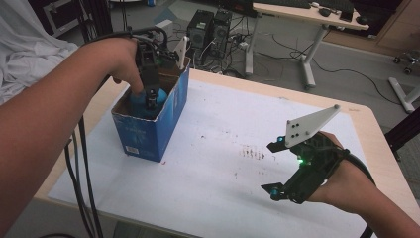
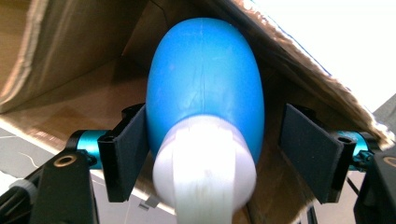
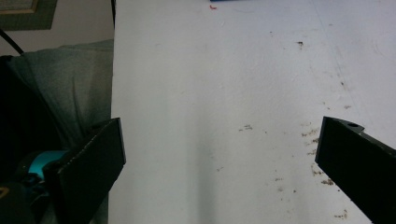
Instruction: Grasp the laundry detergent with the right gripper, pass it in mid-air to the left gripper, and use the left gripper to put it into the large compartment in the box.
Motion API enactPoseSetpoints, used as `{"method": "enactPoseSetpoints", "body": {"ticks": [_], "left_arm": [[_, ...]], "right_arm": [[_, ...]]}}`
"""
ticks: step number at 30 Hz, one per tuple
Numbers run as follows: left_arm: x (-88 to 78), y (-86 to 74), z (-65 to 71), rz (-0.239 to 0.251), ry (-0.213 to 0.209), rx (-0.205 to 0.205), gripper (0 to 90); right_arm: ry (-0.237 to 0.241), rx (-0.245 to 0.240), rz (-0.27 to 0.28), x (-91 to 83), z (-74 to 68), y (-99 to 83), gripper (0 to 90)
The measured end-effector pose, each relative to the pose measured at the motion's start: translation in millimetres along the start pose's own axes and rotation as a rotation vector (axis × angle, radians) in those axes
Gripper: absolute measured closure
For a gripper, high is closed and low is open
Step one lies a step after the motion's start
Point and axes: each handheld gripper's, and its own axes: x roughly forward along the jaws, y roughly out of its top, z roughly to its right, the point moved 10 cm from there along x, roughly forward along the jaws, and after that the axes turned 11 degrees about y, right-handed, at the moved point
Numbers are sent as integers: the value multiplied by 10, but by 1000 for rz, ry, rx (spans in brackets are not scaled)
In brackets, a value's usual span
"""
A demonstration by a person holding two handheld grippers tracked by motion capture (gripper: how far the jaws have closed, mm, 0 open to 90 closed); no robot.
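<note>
A blue cardboard box [image 1: 148, 131] with an open top stands on the white sheet at the table's left. My left gripper [image 1: 151, 96] reaches down into it. Between its jaws lies a blue egg-shaped thing [image 2: 205, 79] with a white end [image 2: 203, 172]. The left pad [image 2: 128, 154] sits against its side, while the right pad [image 2: 310, 149] stands off it with a gap. My right gripper [image 1: 271, 168] rests at the table's right, jaws wide open over bare white sheet [image 3: 219, 93], nothing between them.
Brown specks [image 1: 252, 151] dot the sheet's middle. Cables [image 1: 81, 183] hang off the table's left edge. Behind the table stand computer towers [image 1: 210, 27] and a desk [image 1: 307, 15]; a white cloth [image 1: 29, 49] lies at far left.
</note>
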Motion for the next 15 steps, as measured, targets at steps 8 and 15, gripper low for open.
{"method": "enactPoseSetpoints", "body": {"ticks": [8, 15], "left_arm": [[-210, -7, -52, 10, 32, -4, 189], [-399, -25, -33, 30, 41, 14, 184]], "right_arm": [[-1, -1, -3, -34, -3, 5, 7], [11, -4, -15, -123, 2, 12, 7]]}}
